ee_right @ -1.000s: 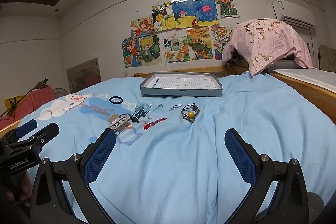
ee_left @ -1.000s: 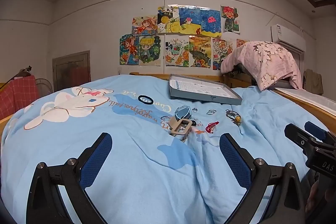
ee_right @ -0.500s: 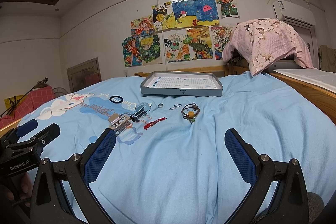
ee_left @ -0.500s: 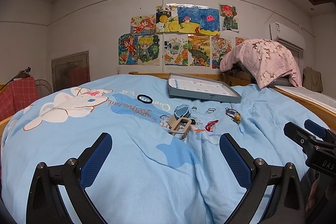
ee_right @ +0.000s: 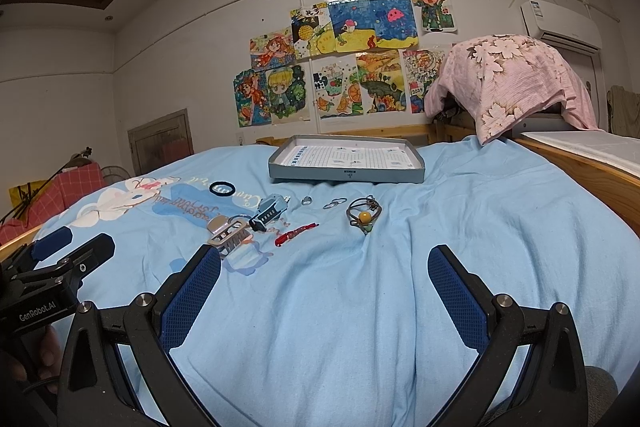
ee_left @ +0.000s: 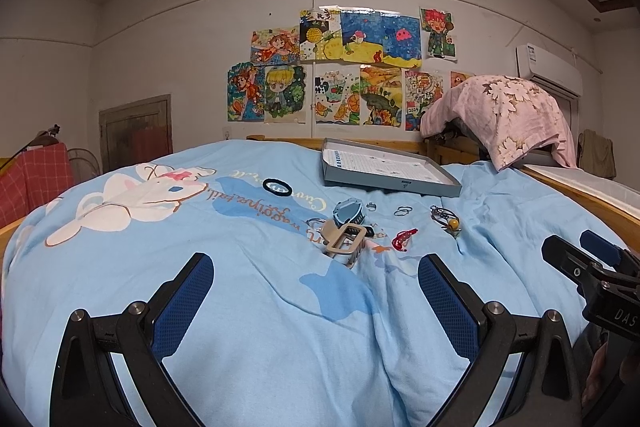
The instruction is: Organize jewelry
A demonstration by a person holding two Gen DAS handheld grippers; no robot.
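Both the left tool [ee_left: 316, 291] and the right tool [ee_right: 324, 283] gape wide, holding nothing. The jewelry [ee_right: 362, 215] lies scattered on the bed [ee_right: 460, 227] ahead of them, with the grey tray [ee_right: 347, 175] beyond it.

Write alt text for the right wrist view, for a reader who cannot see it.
The open right gripper hovers over a light blue bedspread, holding nothing. Ahead lie scattered pieces: a black hair tie, beige hair clip, blue hair clip, red piece and yellow-beaded band, before a grey tray.
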